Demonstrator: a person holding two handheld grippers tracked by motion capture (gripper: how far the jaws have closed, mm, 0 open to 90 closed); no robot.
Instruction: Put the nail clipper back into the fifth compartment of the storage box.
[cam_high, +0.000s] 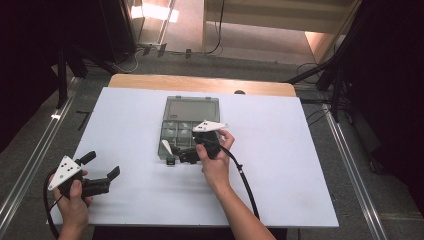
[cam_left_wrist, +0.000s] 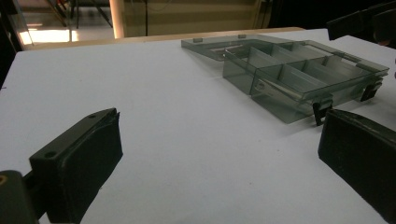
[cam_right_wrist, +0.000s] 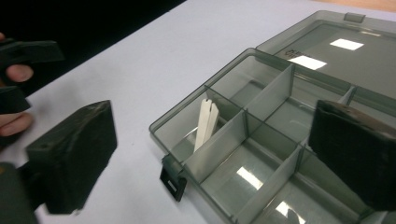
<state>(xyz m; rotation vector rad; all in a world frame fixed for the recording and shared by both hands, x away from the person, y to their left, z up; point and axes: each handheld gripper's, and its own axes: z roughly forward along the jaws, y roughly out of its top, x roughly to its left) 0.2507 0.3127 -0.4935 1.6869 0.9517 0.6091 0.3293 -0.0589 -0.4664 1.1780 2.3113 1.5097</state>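
while open, right gripper (cam_high: 176, 154) overhangs organizer box (cam_high: 192, 109).

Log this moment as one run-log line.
left hand-held gripper: open, idle on table | right hand-held gripper: open over organizer box | lid: open | white sticks: in corner compartment

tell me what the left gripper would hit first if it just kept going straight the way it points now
Probably the smoky clear compartment box. The left gripper is open, with bare white table between its jaws; the box's near corner and black latch lie ahead, toward the right jaw. Depth is unclear, so it might only graze it.
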